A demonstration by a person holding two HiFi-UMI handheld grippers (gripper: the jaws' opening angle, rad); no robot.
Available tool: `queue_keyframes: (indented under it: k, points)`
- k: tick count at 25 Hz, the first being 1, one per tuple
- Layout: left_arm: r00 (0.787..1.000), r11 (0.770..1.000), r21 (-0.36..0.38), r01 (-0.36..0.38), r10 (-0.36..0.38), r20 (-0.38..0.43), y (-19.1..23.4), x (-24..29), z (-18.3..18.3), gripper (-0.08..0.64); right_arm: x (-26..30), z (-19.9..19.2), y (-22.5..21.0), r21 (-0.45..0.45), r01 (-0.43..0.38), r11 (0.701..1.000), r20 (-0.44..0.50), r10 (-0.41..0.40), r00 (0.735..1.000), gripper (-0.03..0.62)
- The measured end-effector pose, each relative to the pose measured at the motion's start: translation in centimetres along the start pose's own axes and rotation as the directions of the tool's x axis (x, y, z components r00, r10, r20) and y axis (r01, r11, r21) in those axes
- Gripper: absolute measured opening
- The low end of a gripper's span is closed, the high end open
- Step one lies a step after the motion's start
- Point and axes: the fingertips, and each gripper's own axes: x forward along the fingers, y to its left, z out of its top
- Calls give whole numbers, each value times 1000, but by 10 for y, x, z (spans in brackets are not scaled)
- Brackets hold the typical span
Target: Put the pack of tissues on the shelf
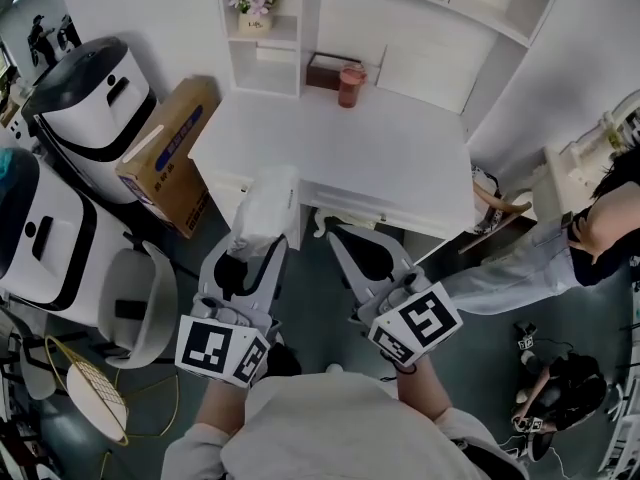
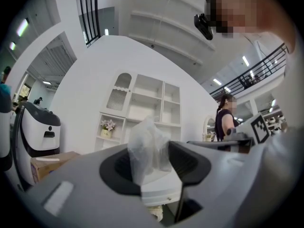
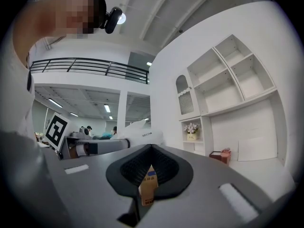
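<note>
I've got L tool point(image 1: 262, 245) at my 11 o'clock, jaws approx half open and clamped on the pack of tissues point(image 1: 268, 200), which sticks out ahead. R tool point(image 1: 343, 236) at 1 o'clock: jaws together, empty. Bench point(image 1: 400, 158) at 12, shelf point(image 1: 285, 42) beyond it.

**Left gripper** point(image 1: 252, 240) and **right gripper** point(image 1: 345, 238): light grey moulded shells, broad at the rear and tapering into two long jaws. The inner face of each jaw is lined with a black ribbed pad point(image 3: 150, 168). A small white rectangular label point(image 3: 236, 198) is set into the grey shell.

**Left marker cube** point(image 1: 222, 350) and **right marker cube** point(image 1: 415, 325): white faces printed with black square patterns, one cube at the rear of each gripper.

**Person:** pale grey top point(image 1: 330, 423) with long sleeves point(image 1: 195, 450). A small black camera point(image 3: 112, 19) is worn on the head.
</note>
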Motion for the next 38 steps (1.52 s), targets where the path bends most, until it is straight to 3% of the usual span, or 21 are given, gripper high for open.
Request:
queue_keyframes:
  k: [20, 29, 38]
  points:
    - [994, 994, 19, 107, -107, -17, 142, 41, 13, 173, 151, -2, 9, 3, 88, 996, 12, -88, 996, 0]
    - [991, 991, 8, 130, -130, -9, 170, 39, 11, 173, 176, -9, 21, -12, 104, 995, -8, -104, 995, 0]
    - [992, 992, 0, 122, -122, -25, 185, 59, 5, 174, 193, -14, 3, 7, 109, 994, -9, -109, 994, 0]
